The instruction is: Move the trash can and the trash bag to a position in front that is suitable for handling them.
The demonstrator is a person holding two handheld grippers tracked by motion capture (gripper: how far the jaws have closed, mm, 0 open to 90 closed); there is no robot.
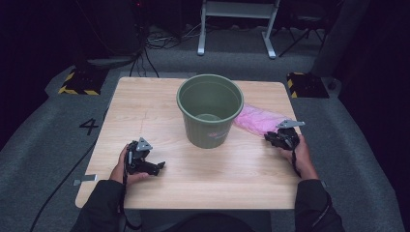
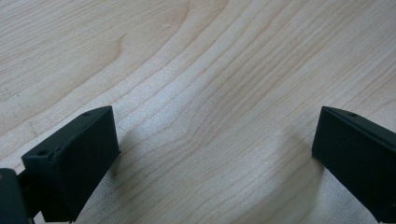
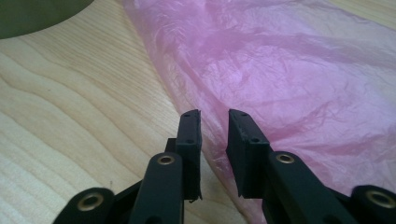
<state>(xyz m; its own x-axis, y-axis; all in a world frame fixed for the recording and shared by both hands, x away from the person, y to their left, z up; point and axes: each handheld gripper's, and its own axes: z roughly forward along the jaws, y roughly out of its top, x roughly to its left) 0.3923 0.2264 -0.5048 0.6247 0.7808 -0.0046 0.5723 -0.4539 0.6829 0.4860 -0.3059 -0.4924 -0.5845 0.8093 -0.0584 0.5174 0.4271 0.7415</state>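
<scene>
A thin pink plastic bag [image 1: 258, 119] lies crumpled on the wooden table [image 1: 145, 101], just right of a green bucket [image 1: 209, 110] that stands upright at the table's middle. My right gripper [image 1: 273, 137] rests at the bag's near edge. In the right gripper view the jaws [image 3: 215, 114] stand a narrow gap apart with the edge of the pink bag [image 3: 289, 70] lying between them, and the pads are not pressed together. My left gripper [image 1: 157, 166] sits on the table's near left, held by a hand. Its jaws [image 2: 215, 126] are wide open over bare wood.
The bucket's rim [image 3: 32, 16] shows at the top left of the right gripper view. On the grey floor beyond the table are two yellow-and-black striped blocks [image 1: 77, 82] [image 1: 307, 84], a white stand [image 1: 237, 24] and loose cables [image 1: 150, 43].
</scene>
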